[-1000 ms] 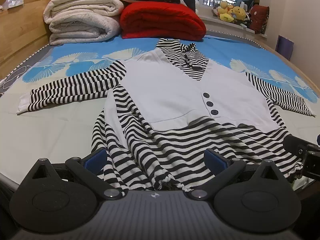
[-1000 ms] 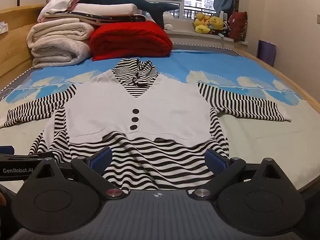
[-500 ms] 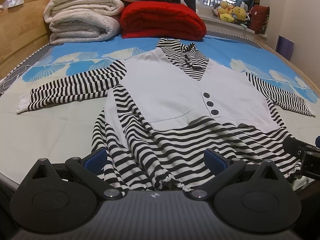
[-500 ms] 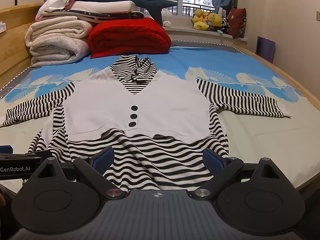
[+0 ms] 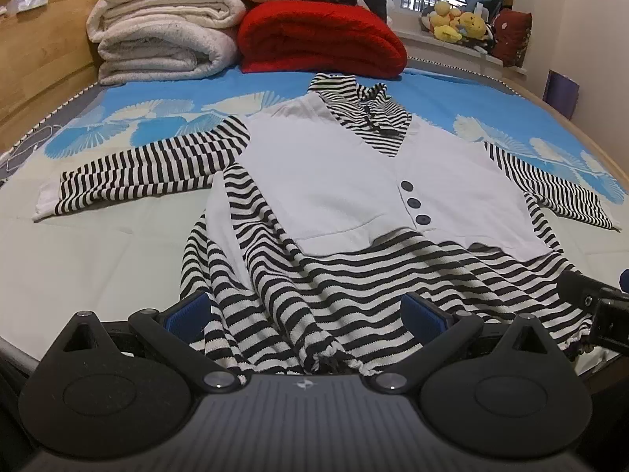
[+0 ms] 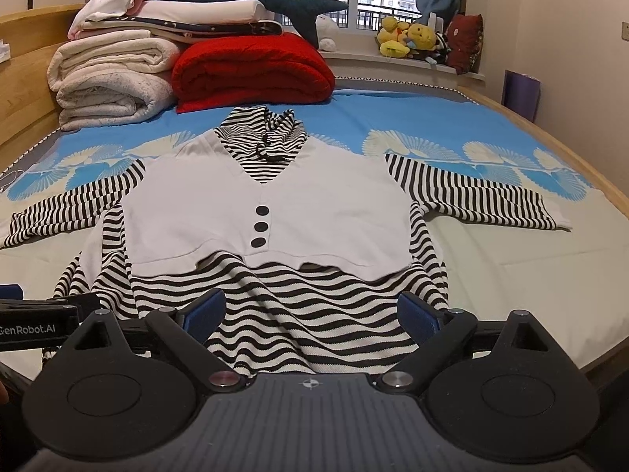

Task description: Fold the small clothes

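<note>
A small black-and-white striped dress [image 5: 354, 181] [image 6: 267, 204] with a white vest front and three dark buttons lies spread face up on the bed, sleeves out to both sides. Its striped hem is rumpled near the front edge. My left gripper [image 5: 304, 316] stands open over the hem's left part, blue pads wide apart with cloth between them. My right gripper [image 6: 310, 312] is open too, over the hem's right part. Each gripper shows at the edge of the other's view.
Folded white blankets [image 6: 110, 82] and a red blanket [image 6: 251, 70] are stacked at the head of the bed. A wooden bed rail [image 6: 582, 165] runs along the right. Plush toys [image 6: 412, 37] sit on the windowsill. The blue patterned sheet [image 6: 432, 126] surrounds the dress.
The right wrist view has risen slightly, so the dress sits a little lower in it. The left view is nearly unchanged. Both grippers stay open.
</note>
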`<action>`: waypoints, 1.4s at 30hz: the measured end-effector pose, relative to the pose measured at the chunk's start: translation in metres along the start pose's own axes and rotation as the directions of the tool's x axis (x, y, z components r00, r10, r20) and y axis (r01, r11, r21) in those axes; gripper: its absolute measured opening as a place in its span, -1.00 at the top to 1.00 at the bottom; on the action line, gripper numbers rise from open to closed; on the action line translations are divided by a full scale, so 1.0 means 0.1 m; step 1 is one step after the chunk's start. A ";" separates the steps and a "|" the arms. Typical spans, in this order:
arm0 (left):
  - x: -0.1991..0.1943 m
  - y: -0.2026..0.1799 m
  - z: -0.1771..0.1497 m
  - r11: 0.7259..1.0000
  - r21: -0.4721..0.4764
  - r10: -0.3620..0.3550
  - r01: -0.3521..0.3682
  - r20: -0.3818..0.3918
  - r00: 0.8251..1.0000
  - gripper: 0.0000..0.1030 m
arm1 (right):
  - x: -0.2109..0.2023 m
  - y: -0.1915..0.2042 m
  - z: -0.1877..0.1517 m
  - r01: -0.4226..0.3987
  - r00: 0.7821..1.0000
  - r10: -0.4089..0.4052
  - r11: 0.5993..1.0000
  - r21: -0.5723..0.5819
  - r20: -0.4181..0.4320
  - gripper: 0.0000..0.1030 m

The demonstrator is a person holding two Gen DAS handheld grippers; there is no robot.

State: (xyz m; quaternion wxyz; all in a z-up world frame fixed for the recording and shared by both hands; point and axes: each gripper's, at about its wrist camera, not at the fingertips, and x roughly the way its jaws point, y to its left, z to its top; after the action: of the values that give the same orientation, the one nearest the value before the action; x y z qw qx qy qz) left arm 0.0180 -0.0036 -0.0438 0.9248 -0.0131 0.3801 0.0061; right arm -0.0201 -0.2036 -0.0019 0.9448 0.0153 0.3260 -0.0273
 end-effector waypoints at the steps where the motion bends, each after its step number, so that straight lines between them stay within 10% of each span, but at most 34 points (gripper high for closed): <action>1: 0.01 0.01 0.00 1.000 -0.003 0.001 -0.001 -0.006 1.000 -0.99 | 0.01 -0.01 0.01 0.003 1.000 -0.003 1.000 0.000 0.000 -0.81; 15: 0.81 0.47 0.00 0.982 -0.107 0.134 -0.157 -0.199 0.971 -0.96 | 0.58 -0.94 -0.06 0.361 0.918 -0.294 0.896 0.257 -0.265 -0.56; 17: 0.90 0.50 -0.05 0.984 -0.094 0.128 -0.152 -0.227 0.966 -0.63 | 0.70 -0.98 -0.14 0.361 0.913 -0.271 0.884 0.296 -0.305 -0.50; 18: 0.95 0.54 -0.08 0.984 -0.097 0.121 -0.150 -0.252 0.960 -0.04 | 0.73 -0.99 -0.20 0.366 0.908 -0.267 0.881 0.300 -0.323 -0.43; 22: 0.87 0.71 -0.10 0.980 -0.137 0.105 -0.144 -0.256 0.961 0.92 | 0.96 -1.06 -0.33 0.337 0.903 -0.186 0.866 0.369 -0.388 0.12; 27: 0.79 0.89 -0.15 0.957 -0.165 0.181 -0.239 -0.304 0.935 0.91 | 0.85 -1.07 -0.32 0.282 0.922 -0.124 0.864 0.418 -0.366 0.83; 31: 0.59 0.81 -0.04 0.965 -0.157 0.176 -0.212 -0.216 0.960 0.79 | 0.82 -1.12 -0.32 0.295 0.913 -0.126 0.861 0.415 -0.388 0.88; 34: 0.36 0.65 0.08 0.976 -0.106 0.183 -0.189 -0.066 0.981 0.42 | 0.76 -1.12 -0.28 0.282 0.923 -0.122 0.859 0.427 -0.365 0.85; 37: 0.26 0.46 0.13 0.991 -0.044 0.127 -0.125 0.042 0.991 0.25 | 0.63 -1.13 -0.21 0.252 0.950 -0.125 0.847 0.468 -0.286 0.28; 42: 0.45 0.33 0.08 0.995 -0.066 -0.077 0.073 -0.063 0.995 0.23 | 0.54 -1.28 -0.19 0.257 0.960 -0.150 0.803 0.538 -0.235 0.10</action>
State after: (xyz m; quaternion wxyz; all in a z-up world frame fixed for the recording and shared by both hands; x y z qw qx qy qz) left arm 0.0546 0.0300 -0.0703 0.9105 -0.0570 0.4092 -0.0169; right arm 0.0030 -0.3325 -0.0517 0.8558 0.2606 0.3875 -0.2225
